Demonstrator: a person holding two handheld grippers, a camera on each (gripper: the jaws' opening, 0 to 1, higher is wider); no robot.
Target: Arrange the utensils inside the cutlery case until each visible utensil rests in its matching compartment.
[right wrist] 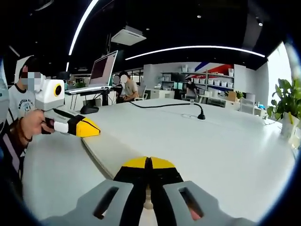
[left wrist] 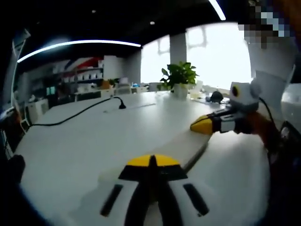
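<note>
Both the left gripper (left wrist: pixel 149 162) and right gripper (right wrist: pixel 148 164) have their jaws pressed together, holding nothing. The pale cutlery case (right wrist: pixel 110 153) lies just beyond both sets of fingertips; no utensils can be made out. Each gripper should probably part its jaws before reaching down.

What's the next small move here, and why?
Probably tip both grippers downward to bring the work into sight. The left gripper and right gripper look shut and empty, aimed out across the white table, and no cutlery or case can be made out.
</note>
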